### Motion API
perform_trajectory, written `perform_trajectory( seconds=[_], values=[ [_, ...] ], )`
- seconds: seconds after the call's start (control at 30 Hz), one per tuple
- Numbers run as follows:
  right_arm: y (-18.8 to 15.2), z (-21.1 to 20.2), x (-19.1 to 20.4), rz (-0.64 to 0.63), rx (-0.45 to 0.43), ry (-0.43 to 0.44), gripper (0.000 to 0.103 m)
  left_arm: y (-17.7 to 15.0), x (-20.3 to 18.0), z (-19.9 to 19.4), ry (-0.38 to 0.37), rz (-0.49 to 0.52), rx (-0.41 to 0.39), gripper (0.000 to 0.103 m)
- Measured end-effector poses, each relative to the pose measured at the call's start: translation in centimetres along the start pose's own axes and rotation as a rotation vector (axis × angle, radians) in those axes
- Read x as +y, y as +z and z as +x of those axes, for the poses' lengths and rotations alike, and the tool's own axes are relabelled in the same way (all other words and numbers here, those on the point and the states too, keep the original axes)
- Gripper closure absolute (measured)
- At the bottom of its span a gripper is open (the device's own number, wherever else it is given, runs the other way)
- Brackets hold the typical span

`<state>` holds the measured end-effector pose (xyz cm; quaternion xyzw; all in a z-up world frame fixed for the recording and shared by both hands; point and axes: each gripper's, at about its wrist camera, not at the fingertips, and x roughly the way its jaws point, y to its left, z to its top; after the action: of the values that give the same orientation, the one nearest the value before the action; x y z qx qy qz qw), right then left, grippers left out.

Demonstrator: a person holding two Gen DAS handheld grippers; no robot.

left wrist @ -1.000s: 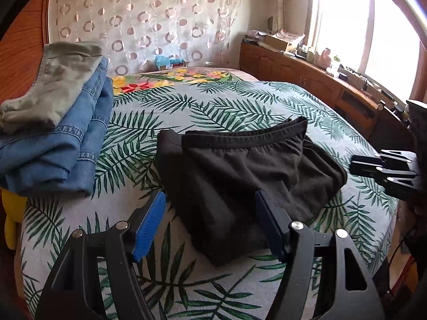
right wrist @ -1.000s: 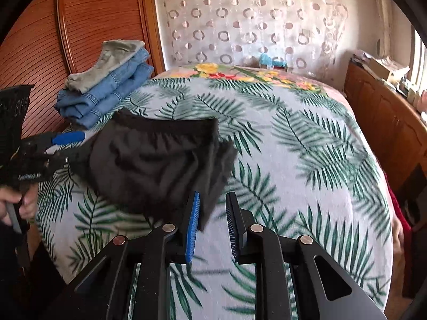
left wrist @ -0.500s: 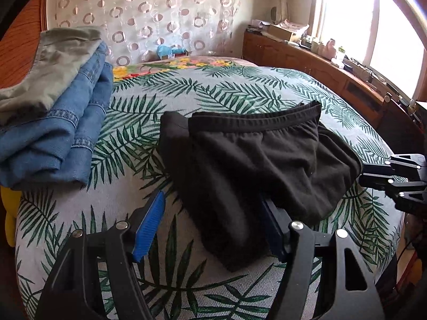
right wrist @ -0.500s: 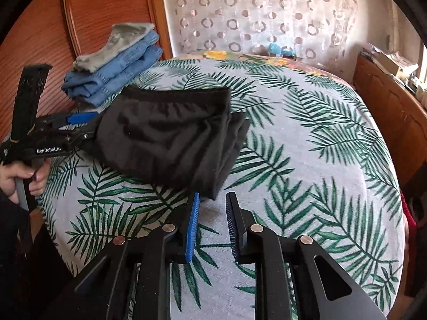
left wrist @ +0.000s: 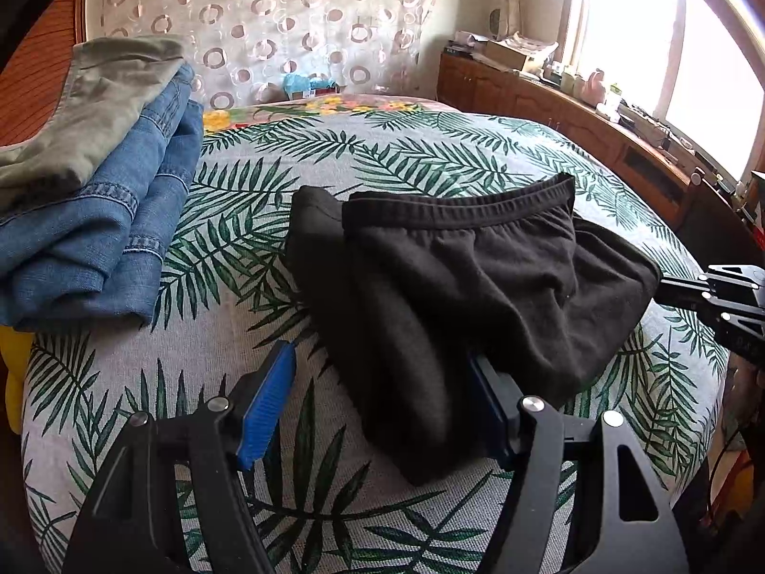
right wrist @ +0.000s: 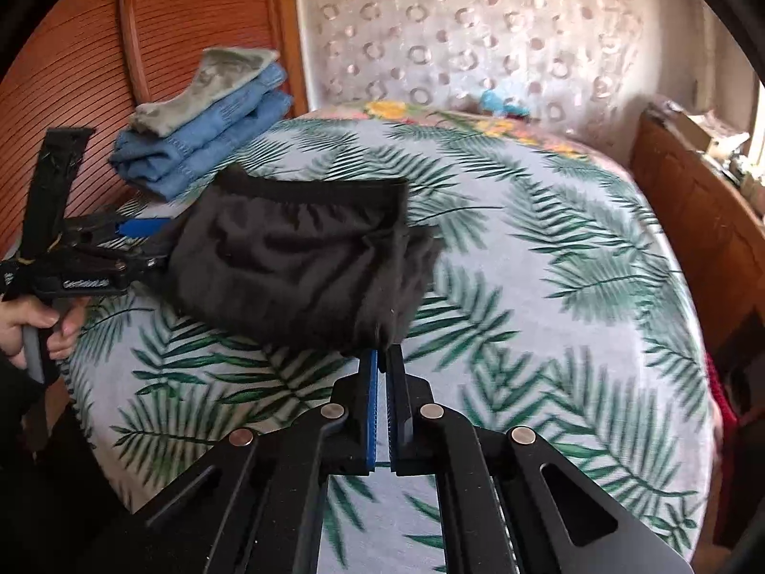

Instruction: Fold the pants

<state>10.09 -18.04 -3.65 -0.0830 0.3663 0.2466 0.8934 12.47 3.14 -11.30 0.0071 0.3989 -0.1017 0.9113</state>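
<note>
On palm-leaf bedspread (left wrist: 334, 143), beside stacked jeans (left wrist: 95, 239): folded black pants (left wrist: 478, 287) | right gripper (right wrist: 382, 358) just closed, nipping corner of cloth | left gripper (left wrist: 382, 382) spread wide, straddling near edge, not gripping | soft, light, limp; best pinched at hems or waistband.

Sunlit window (left wrist: 688, 62) — wooden sideboard (left wrist: 564, 119)

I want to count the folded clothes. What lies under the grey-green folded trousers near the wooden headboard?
Under the grey-green folded trousers lie folded blue denim jeans, stacked on the leaf-print bedspread. How many pairs, or anything beneath them, cannot be seen.
</note>
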Motion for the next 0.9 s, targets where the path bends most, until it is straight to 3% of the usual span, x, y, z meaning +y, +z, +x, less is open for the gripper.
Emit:
perform_trajectory(
  seconds=[0.23,0.47,0.67,0.73,0.9],
  values=[
    [-0.6,0.0,-1.9,0.084,0.007,-0.028,0.101,0.0,0.0,0.0,0.002,-0.002,0.001,0.033],
    [-0.5,-1.5,-1.3,0.088,-0.054,0.02,0.101,0.0,0.1,0.0,0.002,-0.005,0.0,0.033],
    [0.6,0.4,-0.5,0.088,-0.036,0.03,0.089,0.0,0.1,-0.1,0.0,-0.006,-0.001,0.033],
    [1.0,1.1,-0.4,0.091,-0.032,0.032,0.08,-0.2,0.0,-0.6,0.006,-0.011,-0.014,0.033],
    [1.0,1.8,-0.4,0.107,-0.028,0.03,0.078,-1.3,-0.4,-3.7,-0.033,-0.016,-0.089,0.035]
  ],
)
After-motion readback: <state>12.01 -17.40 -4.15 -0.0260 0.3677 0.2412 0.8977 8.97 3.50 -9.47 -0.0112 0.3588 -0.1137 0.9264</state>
